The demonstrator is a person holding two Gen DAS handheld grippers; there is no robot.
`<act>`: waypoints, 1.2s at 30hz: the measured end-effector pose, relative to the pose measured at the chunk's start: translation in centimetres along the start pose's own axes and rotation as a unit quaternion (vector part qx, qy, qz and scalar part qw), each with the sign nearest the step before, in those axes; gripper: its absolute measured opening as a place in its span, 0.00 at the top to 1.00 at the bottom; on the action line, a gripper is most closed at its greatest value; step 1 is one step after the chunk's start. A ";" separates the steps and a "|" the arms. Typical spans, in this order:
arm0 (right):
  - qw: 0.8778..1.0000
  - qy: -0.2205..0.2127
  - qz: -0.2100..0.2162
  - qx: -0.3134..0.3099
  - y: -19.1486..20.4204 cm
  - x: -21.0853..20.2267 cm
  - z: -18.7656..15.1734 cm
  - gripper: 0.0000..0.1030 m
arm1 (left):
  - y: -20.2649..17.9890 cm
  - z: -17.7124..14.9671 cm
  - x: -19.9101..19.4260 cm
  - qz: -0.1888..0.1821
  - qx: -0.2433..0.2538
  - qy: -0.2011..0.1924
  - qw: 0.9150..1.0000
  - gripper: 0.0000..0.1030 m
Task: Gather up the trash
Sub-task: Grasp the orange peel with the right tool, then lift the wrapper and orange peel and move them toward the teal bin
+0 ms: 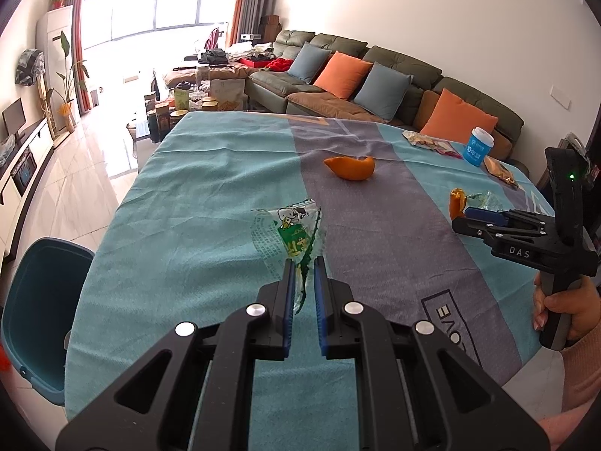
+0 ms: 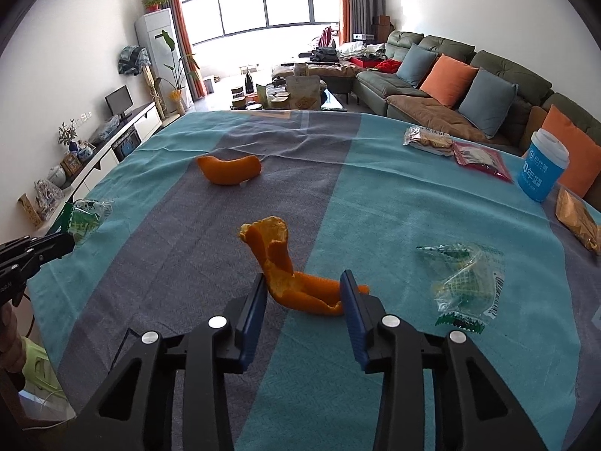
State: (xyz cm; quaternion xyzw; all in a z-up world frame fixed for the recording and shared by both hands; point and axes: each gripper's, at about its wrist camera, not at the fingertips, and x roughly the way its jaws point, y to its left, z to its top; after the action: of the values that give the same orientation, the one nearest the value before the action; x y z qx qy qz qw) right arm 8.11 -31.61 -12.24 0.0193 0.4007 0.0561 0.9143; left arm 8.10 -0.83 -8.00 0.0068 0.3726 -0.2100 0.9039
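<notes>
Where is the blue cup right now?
The blue cup stands upright at the table's far right edge in the right wrist view, in front of an orange cushion, just right of the red snack packet.

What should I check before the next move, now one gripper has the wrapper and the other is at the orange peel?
1. Left gripper pinching the green wrapper: ok.
2. Curled orange peel between the right gripper pads: ok.
3. Right pads pressing the peel: not ok, a gap shows on the left pad.
4. Blue bin open beside the table: ok.
5. Other peel and crumpled wrapper still to collect: ok, both unobstructed.
</notes>
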 end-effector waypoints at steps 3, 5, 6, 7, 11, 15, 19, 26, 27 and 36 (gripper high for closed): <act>1.000 -0.003 0.017 0.004 0.0 -0.1 0.1 0.88 | 0.0 0.0 0.0 0.000 0.000 0.000 1.000 0.90; 1.000 -0.003 0.015 -0.003 0.4 -0.1 0.1 0.90 | 0.0 0.0 -0.1 0.001 0.001 -0.002 1.000 0.90; 1.000 -0.004 0.017 -0.003 0.5 -0.1 0.1 0.90 | 0.0 0.0 -0.1 0.002 0.001 -0.003 1.000 0.90; 1.000 -0.006 0.021 -0.001 0.6 -0.1 0.2 0.91 | 0.1 -0.1 -0.2 0.002 0.000 -0.004 1.000 0.90; 0.999 -0.020 0.046 0.002 1.2 -1.0 0.4 0.92 | 0.4 -0.3 -0.5 0.005 -0.002 -0.006 1.000 0.90; 0.996 -0.033 0.077 -0.003 2.5 -1.9 0.8 0.92 | 0.5 -0.4 -1.1 0.008 -0.003 -0.010 1.000 0.90; 0.994 -0.040 0.105 -0.015 4.3 -2.5 1.2 0.92 | 0.7 -0.5 -1.8 0.012 -0.004 -0.015 1.000 0.90; 0.987 -0.047 0.150 -0.041 7.8 -2.8 1.7 0.92 | 1.2 -0.8 -3.3 0.021 -0.008 -0.023 0.999 0.90; 0.985 -0.048 0.157 -0.045 8.4 -2.8 1.7 0.92 | 1.4 -0.8 -3.5 0.022 -0.009 -0.024 0.999 0.90; 0.976 -0.042 0.198 -0.075 12.5 -2.2 2.0 0.92 | 2.9 -1.4 -5.0 0.035 -0.022 -0.028 0.999 0.90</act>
State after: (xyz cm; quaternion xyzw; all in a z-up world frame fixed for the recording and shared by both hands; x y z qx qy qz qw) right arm 7.00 -19.39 -8.24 0.0316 0.3450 0.2655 0.8997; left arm 5.10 3.91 -6.10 -0.0059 0.3512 -0.1697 0.9208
